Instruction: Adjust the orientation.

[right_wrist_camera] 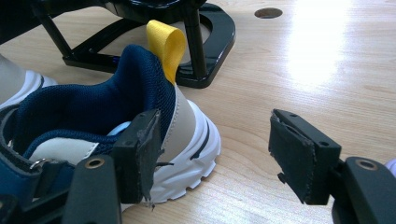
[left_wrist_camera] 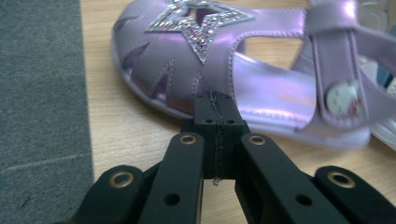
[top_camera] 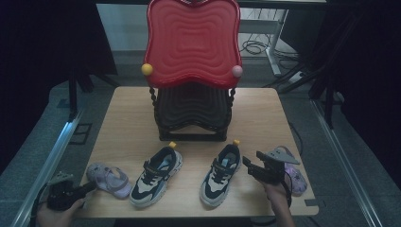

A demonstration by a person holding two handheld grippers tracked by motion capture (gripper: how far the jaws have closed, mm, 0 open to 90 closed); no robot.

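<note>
Your right gripper, jaws spread, stands just beside the heel of the right sneaker (long axis running away from you), while your left gripper, clenched empty, noses the purple sandal.

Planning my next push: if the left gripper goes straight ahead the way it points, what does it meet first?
The left gripper, jaws shut, points at the side of the purple sandal. It would likely meet that first; the tips look very close, though contact is unclear.
</note>
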